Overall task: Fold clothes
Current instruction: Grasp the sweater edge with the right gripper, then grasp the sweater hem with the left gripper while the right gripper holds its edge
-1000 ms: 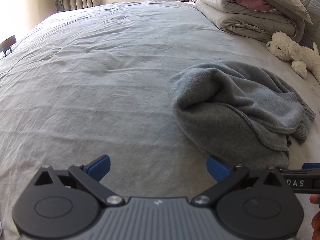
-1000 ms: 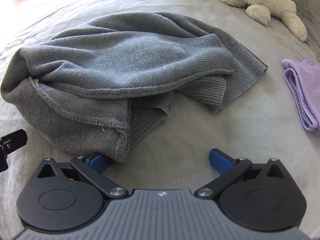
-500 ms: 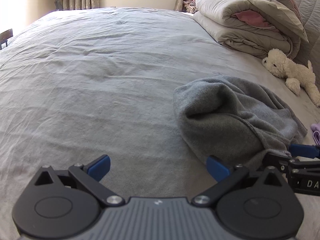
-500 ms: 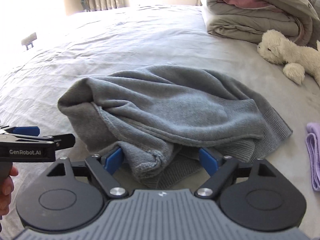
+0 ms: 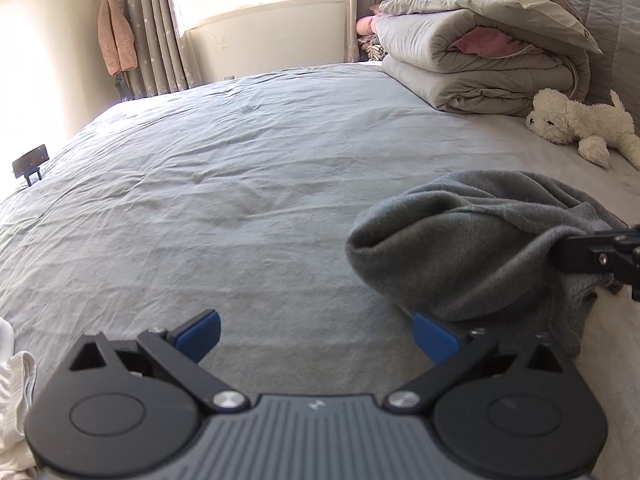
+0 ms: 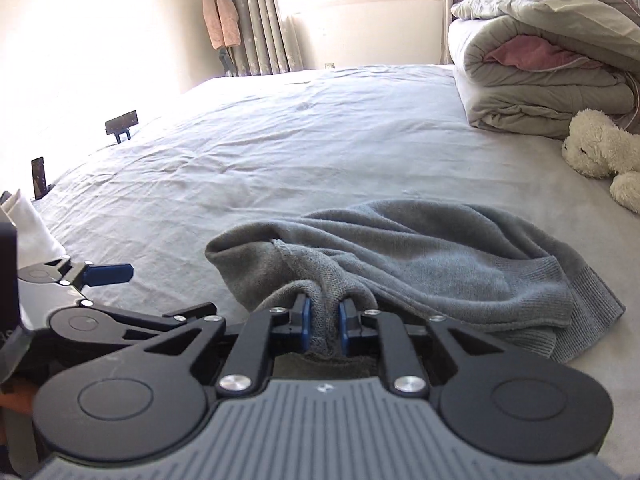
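Presently, sweater: grey sweater [image 6: 420, 264] crumpled on the near right of the bed [image 5: 240, 184].
Right gripper [image 6: 323, 322]: jaws just closed, now pinching a sweater fold; earlier spread.
Left gripper [image 5: 316, 334]: spread, holding nothing.
Far right: folded duvet [image 5: 480, 68], plush toy [image 5: 576, 124].
Room: curtains [image 5: 156, 28], window.

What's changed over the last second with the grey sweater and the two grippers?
The right gripper has just been closing its jaws; they now pinch a bunched fold of the grey sweater and lift it. The left gripper stays open, holding nothing. The plush toy hasn't moved.
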Available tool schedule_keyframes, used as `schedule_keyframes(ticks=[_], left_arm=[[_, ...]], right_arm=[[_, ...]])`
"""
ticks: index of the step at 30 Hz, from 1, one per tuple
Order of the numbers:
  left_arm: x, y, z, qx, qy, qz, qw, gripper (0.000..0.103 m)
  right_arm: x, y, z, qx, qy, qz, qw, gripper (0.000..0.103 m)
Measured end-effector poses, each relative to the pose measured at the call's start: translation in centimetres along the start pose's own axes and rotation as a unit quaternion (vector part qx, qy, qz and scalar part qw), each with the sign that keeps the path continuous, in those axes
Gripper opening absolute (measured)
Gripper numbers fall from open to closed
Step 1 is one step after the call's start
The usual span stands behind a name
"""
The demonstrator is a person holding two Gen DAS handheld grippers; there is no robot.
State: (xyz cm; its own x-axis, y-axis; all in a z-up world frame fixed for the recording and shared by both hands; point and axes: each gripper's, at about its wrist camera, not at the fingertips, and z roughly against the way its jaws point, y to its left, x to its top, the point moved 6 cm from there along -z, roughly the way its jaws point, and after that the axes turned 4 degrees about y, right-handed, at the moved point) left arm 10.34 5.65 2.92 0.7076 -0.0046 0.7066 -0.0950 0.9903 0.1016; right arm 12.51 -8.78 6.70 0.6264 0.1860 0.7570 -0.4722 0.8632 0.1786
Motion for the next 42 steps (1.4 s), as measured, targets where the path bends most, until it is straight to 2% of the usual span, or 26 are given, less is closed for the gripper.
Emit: schedule_keyframes(ticks=[6,10,13,17,19,21,22,24,25,28,32,34,37,42], left_arm=[[0.0,-0.3,0.8,-0.017,-0.011,-0.003,0.9998,0.103],[-0.2,-0.7,1.5,-0.034,-0.021,-0.007,0.9992,0.103],[-0.1,-1.1,2.0,-0.044,-0.032,-0.011,0.9985,0.103],[0.1,-0.9,2.3,-0.077,-0.035,-0.005,0.9964,0.103],[0.1,-0.1,2.2,-0.081,-0.036,0.007,0.996,0.103],[0.1,0.5,2.2,-0.086,-0.035,0.013,0.9956,0.103],[0.1,0.6,2.1,-0.089,-0.033,0.015,0.9954,0.103],[0.1,0.9,2.1,-0.095,-0.028,0.018,0.9949,0.103],[0.1,1.0,2.0,-0.099,-0.026,0.02,0.9946,0.103],[0.1,1.0,1.8,-0.105,-0.023,0.024,0.994,0.103],[0.0,1.0,1.8,-0.108,-0.023,0.024,0.9936,0.103],[-0.1,0.8,1.9,-0.114,-0.024,0.021,0.993,0.103],[-0.4,0.1,1.7,-0.126,-0.016,0.008,0.9918,0.103],[-1.2,-1.2,1.7,-0.105,-0.019,-0.034,0.9937,0.103]], right_arm=[[2.2,2.1,3.1,0.028,-0.068,0.013,0.997,0.016],[3.2,2.6,4.6,0.056,-0.099,-0.005,0.994,0.016],[3.8,2.9,5.6,0.111,-0.112,-0.036,0.987,0.016],[4.1,3.6,6.6,0.186,-0.12,-0.046,0.974,0.016],[4.4,3.4,7.4,0.233,-0.124,-0.062,0.962,0.016],[4.7,3.3,8.3,0.291,-0.13,-0.069,0.945,0.016],[4.9,3.2,8.9,0.302,-0.136,-0.065,0.941,0.019],[5.3,2.7,9.9,0.26,-0.153,-0.04,0.953,0.031],[5.3,2.3,9.8,0.224,-0.153,-0.029,0.962,0.041],[4.5,0.3,8.1,0.154,-0.124,-0.032,0.98,0.041],[2.3,-2.3,4.7,0.056,-0.049,-0.041,0.996,0.045],[1.0,-3.8,3.1,0.012,-0.006,-0.053,0.998,0.046],[-0.8,-5.9,1.2,-0.025,0.044,-0.082,0.995,0.046],[-2.1,-7.3,0.5,-0.058,0.078,-0.095,0.991,0.049]])
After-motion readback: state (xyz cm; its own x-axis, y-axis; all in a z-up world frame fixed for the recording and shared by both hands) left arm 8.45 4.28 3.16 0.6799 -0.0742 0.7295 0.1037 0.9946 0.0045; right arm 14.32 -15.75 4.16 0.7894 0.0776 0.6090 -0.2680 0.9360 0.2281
